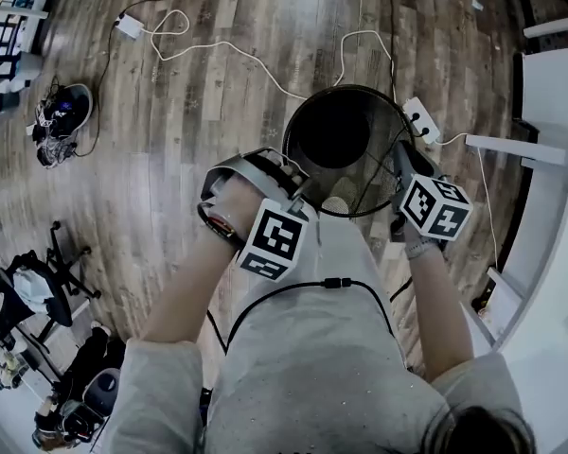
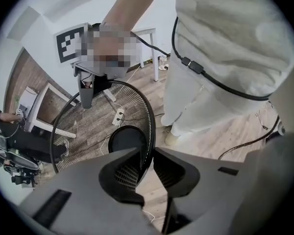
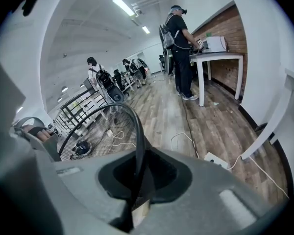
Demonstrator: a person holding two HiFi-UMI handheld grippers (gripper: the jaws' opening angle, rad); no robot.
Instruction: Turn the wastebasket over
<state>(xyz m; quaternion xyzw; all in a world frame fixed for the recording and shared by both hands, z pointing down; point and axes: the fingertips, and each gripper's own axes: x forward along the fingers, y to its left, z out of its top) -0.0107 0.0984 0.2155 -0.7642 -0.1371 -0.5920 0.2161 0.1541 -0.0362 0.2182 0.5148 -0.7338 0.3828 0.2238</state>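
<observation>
Pinching the mesh wastebasket [image 1: 346, 149] by its wire rim [image 1: 287, 145], left gripper [image 2: 148, 153] and right gripper [image 3: 137, 170] each closed on opposite sides, we hold it upright beside the power strip [image 1: 418, 118], judging it light, springy, and safest gripped at that rim.

Readable text: none in any view.
Left marker cube [image 1: 273, 241]: black-and-white square code patterns, no letters or digits.
Right marker cube [image 1: 435, 208]: the same kind of pattern.
</observation>
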